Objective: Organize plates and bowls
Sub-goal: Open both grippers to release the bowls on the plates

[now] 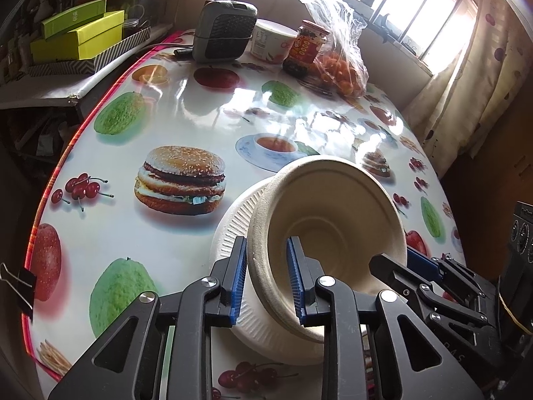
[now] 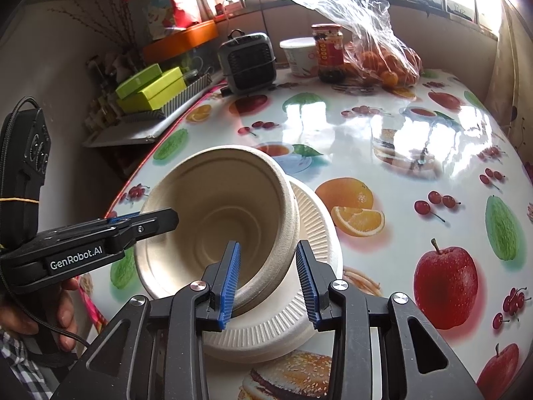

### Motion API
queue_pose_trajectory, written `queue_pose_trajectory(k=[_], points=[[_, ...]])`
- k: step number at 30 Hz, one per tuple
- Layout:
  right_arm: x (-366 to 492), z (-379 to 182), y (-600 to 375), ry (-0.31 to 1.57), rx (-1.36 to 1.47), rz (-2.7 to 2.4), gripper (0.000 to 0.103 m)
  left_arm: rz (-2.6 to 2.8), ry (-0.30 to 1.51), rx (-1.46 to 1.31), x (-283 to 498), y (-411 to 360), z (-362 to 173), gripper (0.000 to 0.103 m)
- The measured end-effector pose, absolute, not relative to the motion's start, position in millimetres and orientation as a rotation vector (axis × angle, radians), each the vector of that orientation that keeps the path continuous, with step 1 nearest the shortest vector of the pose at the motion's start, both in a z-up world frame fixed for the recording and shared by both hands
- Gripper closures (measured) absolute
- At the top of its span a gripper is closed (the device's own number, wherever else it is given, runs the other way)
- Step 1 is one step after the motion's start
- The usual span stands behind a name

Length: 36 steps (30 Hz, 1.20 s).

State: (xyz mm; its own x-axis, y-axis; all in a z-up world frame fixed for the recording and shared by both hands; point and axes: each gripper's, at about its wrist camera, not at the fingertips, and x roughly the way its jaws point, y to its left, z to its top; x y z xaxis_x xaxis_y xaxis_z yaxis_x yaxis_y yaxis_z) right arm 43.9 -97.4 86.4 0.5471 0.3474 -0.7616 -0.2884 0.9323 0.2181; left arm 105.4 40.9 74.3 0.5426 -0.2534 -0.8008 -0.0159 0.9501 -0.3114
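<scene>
- Bowl (image 1: 328, 230) of beige pulp sits nested in a white ribbed paper plate (image 1: 230, 230), tilted so its mouth faces the cameras; the pair rests on the table (image 1: 186, 113) near its front edge.
- Left gripper (image 1: 266, 280) straddles the bowl's near-left rim: one blue pad outside, one inside, jaws slightly parted, with a small gap visible on each side of the rim rather than a firm pinch.
- Right gripper (image 2: 268, 283) straddles the opposite rim the same way, its jaws loosely spread around the wall; the outer pad stands clear of the bowl.
- Each gripper's fingers show in the other's view, entering from the side at the bowl's rim.
- Fruit-and-burger printed cloth covers the table.
- At the far end stand a small grey heater (image 1: 225, 30), a white tub (image 1: 273, 41), a red-labelled jar (image 1: 306, 48) and a clear bag of oranges (image 1: 339, 63).
- Green boxes (image 1: 78, 35) lie stacked on a shelf to the left.
</scene>
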Motion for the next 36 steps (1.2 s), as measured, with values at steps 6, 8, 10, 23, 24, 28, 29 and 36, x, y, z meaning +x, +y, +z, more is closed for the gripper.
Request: queue_pose_trajectory(k=[6,8,10,23,24,28,29,36], points=[[40.2,89.6,-100.6,0.901,0.078,0.371,0.059,-0.15,0.976,-0.298,102.7,38.8,76.8,0.062],[39.0,90.2,-100.4,0.899,0.08,0.368,0.058,-0.153,0.971,-0.296,101.5,38.0,77.9,0.062],[38.2,90.7,-100.2,0.898,0.082,0.365,0.057,-0.153,0.968,-0.293,100.2,37.2,78.9,0.062],[27.6,98.5,-96.3,0.866,0.073,0.353,0.051,-0.141,0.925,-0.257,88.7,32.8,88.1,0.054],[26.1,99.5,-96.5,0.86,0.073,0.35,0.05,-0.139,0.918,-0.253,87.3,32.4,89.3,0.054],[19.3,102.5,-98.3,0.84,0.077,0.342,0.047,-0.13,0.887,-0.23,78.7,30.3,93.2,0.054],[17.7,103.2,-98.8,0.835,0.079,0.34,0.046,-0.126,0.876,-0.225,75.7,30.3,94.5,0.053],[0.3,106.9,-101.9,0.782,0.063,0.324,0.044,-0.096,0.81,-0.181,56.9,28.9,100.6,0.053]])
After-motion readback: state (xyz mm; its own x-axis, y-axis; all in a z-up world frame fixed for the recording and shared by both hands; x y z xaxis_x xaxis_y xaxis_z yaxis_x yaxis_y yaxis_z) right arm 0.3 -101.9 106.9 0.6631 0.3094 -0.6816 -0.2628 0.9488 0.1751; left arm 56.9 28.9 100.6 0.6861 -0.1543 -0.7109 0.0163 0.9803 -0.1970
